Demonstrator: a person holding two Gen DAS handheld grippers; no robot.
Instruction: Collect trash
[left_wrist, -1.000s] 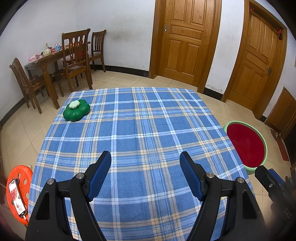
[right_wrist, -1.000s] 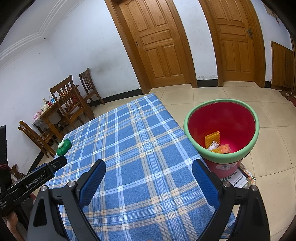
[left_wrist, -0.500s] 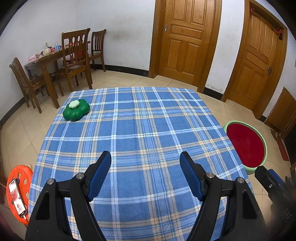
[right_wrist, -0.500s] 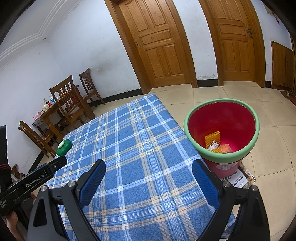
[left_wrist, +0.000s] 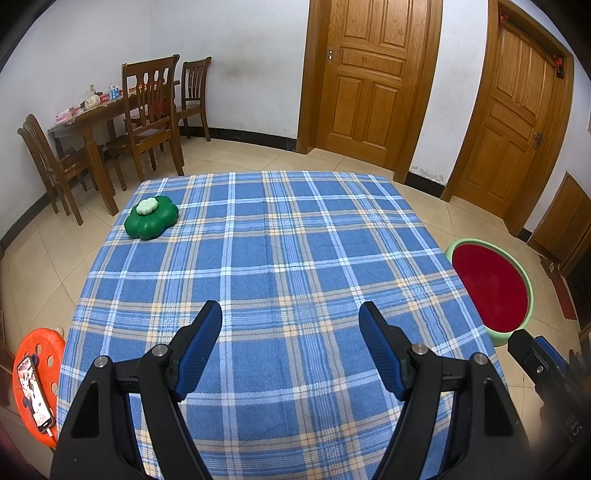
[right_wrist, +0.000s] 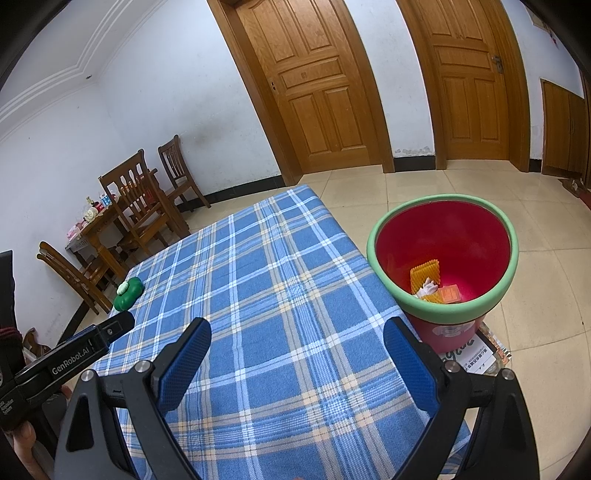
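A red bin with a green rim (right_wrist: 443, 201) stands on the floor at the table's right side; it also shows in the left wrist view (left_wrist: 526, 288). Inside lie an orange ridged piece (right_wrist: 424, 273), a white scrap (right_wrist: 428, 287) and a small orange packet (right_wrist: 448, 294). A green flower-shaped object with a white top (left_wrist: 151, 218) sits on the blue plaid table (left_wrist: 280, 251) at the far left; it also shows in the right wrist view (right_wrist: 127, 291). My left gripper (left_wrist: 290, 325) is open and empty above the near table. My right gripper (right_wrist: 297, 343) is open and empty near the table's right edge.
An orange stool (left_wrist: 37, 354) with a phone (left_wrist: 35, 395) on it stands left of the table. A wooden dining table and chairs (left_wrist: 110, 122) stand at the back left. Two wooden doors (left_wrist: 369, 81) are in the far wall. Papers (right_wrist: 476, 356) lie under the bin.
The left wrist view has shifted slightly. The green object appears a little nearer the far left corner. The right gripper has not moved.
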